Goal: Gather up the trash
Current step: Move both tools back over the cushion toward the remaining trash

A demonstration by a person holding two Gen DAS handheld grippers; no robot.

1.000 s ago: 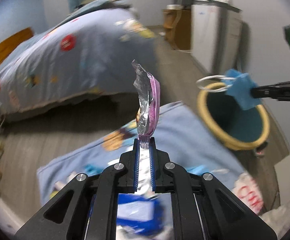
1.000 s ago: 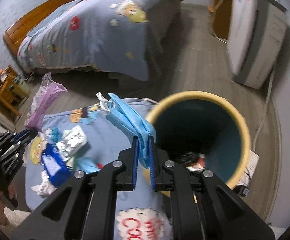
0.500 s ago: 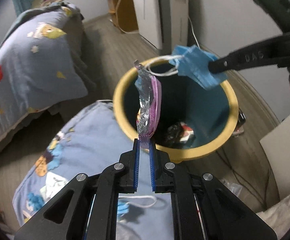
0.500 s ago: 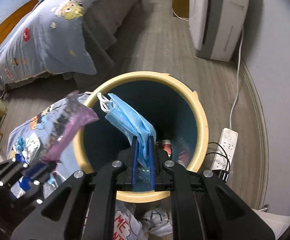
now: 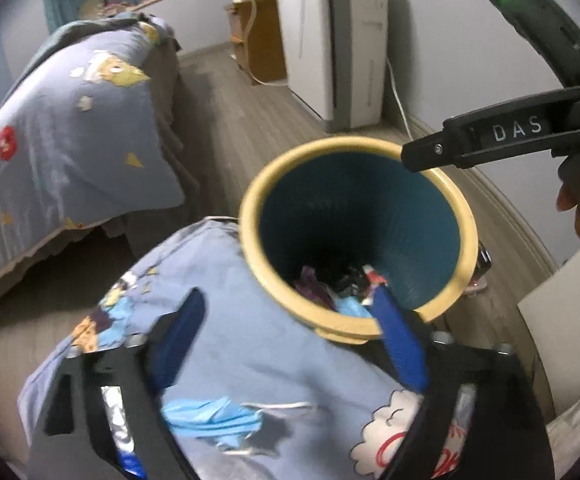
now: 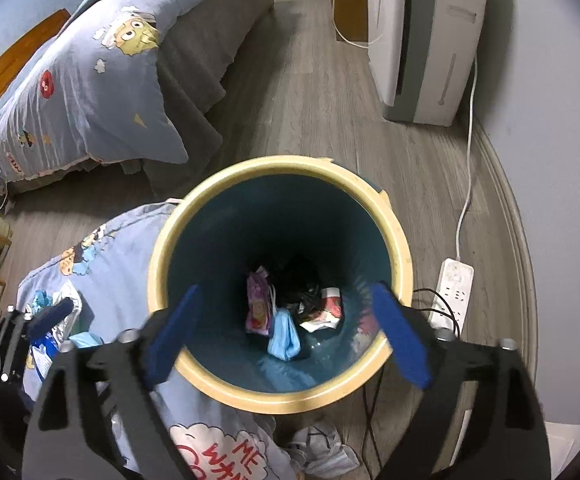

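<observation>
A bin with a yellow rim [image 6: 158, 280] and a teal inside stands on the floor against a blue cartoon cloth [image 5: 250, 360]. At its bottom lie a pink wrapper [image 6: 258, 304] and a blue mask [image 6: 284, 338] among other scraps. My right gripper [image 6: 286, 336] hangs over the bin's mouth, its jaws opening, with nothing between them. My left gripper [image 5: 290, 340] is at the near rim [image 5: 250, 240], jaws opening too and empty. On the cloth lie another blue mask [image 5: 210, 420], a foil wrapper [image 6: 70, 304] and a blue packet [image 6: 42, 360].
A bed with a blue cartoon quilt [image 6: 90, 92] fills the far left. A white appliance [image 6: 421, 40] stands by the wall, with a cable and a power strip [image 6: 449, 292] right of the bin. Crumpled white stuff [image 6: 321, 448] lies on the floor in front of the bin.
Both grippers moved over the bin, then went from shut to wide open. The pink wrapper left the left one and the blue mask left the right one; both now lie in the bin.
</observation>
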